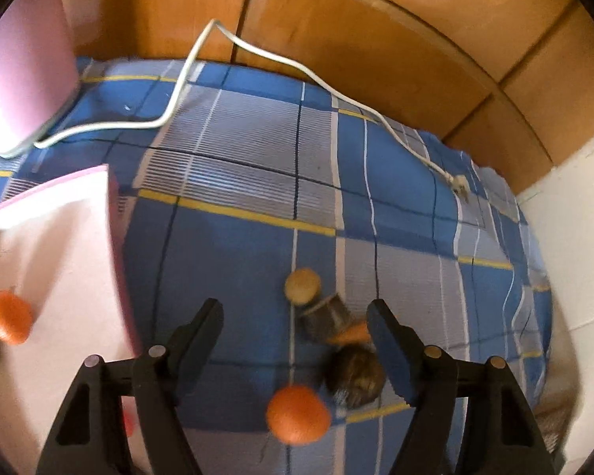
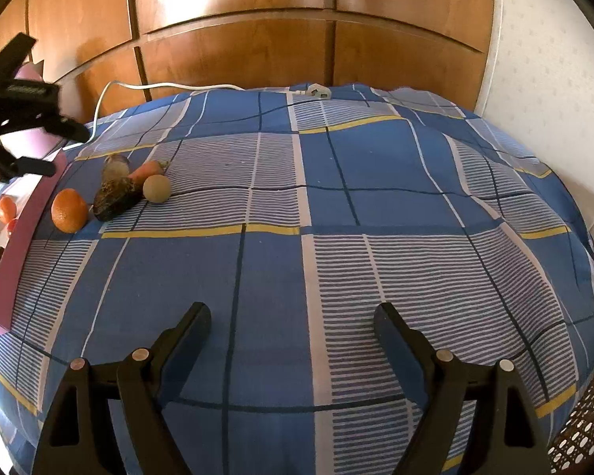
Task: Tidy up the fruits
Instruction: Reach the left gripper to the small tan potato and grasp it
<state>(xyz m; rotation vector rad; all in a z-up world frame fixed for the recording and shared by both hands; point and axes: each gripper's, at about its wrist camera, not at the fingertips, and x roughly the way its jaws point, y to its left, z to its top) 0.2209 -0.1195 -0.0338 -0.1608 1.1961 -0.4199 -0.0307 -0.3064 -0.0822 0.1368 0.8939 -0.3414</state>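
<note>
Several fruits lie in a cluster on the blue checked bedsheet [image 2: 336, 213]: an orange [image 1: 298, 413] [image 2: 69, 210], a dark brown fruit [image 1: 354, 376] [image 2: 115, 198], a carrot [image 1: 348, 334] [image 2: 148, 169], a tan round fruit [image 1: 303, 285] [image 2: 157, 188] and a greyish piece [image 1: 326, 312] [image 2: 116, 166]. My left gripper [image 1: 295, 316] [image 2: 70, 151] hangs open above this cluster, nothing pressed between its pads. Its right finger [image 1: 388, 336] overlaps the carrot in its own view. Far from the fruits, my right gripper [image 2: 293, 312] stands open and empty over bare sheet.
A white box with a pink rim [image 1: 115, 261] [image 2: 19, 245] sits left of the cluster and holds another orange [image 1: 8, 316] [image 2: 6, 209] and small items. Its pink lid [image 1: 23, 59] stands behind. A white cable [image 1: 186, 79] crosses the sheet below the wooden headboard [image 2: 237, 51].
</note>
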